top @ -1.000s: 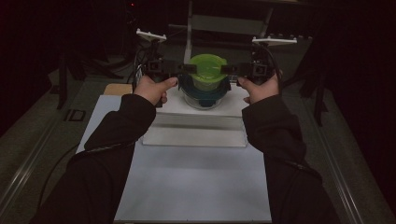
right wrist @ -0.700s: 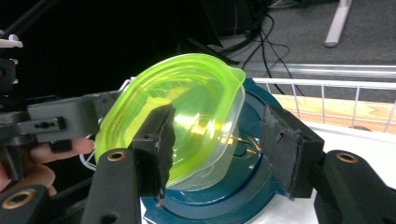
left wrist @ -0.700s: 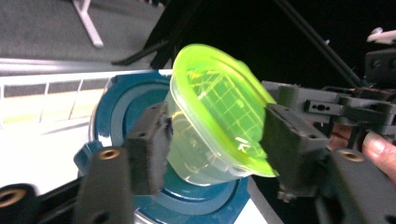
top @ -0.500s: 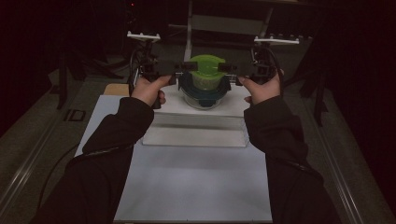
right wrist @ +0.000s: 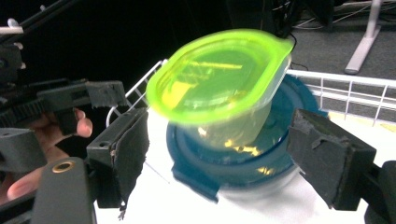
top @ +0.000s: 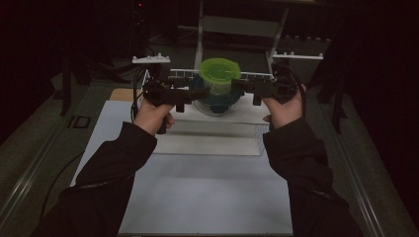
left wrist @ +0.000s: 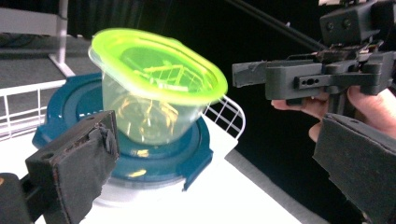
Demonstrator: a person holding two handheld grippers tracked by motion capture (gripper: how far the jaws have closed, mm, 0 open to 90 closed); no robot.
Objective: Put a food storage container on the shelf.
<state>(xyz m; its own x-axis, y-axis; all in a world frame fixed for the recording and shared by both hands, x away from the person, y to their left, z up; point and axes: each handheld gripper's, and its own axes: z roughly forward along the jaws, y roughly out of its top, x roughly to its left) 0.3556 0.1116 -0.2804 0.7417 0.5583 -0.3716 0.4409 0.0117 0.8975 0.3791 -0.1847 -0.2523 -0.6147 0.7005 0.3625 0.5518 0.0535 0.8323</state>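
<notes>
- The white table (top: pixel 207 197) carries a raised white tray (top: pixel 212 143) with a wire rack (top: pixel 257 76) behind it.
- A round container with a dark blue lid (left wrist: pixel 154 158) sits on the tray.
- On that lid, tilted, rests a small clear tub with a lime-green lid (left wrist: pixel 154 74); it looks light, thin-walled and slick, likely to flex or skid if squeezed hard.
- The left gripper (top: pixel 190 94) and right gripper (top: pixel 244 89) flank it, jaws spread wide, holding nothing.
- The best hold is probably low on the clear wall, under the green rim.
</notes>
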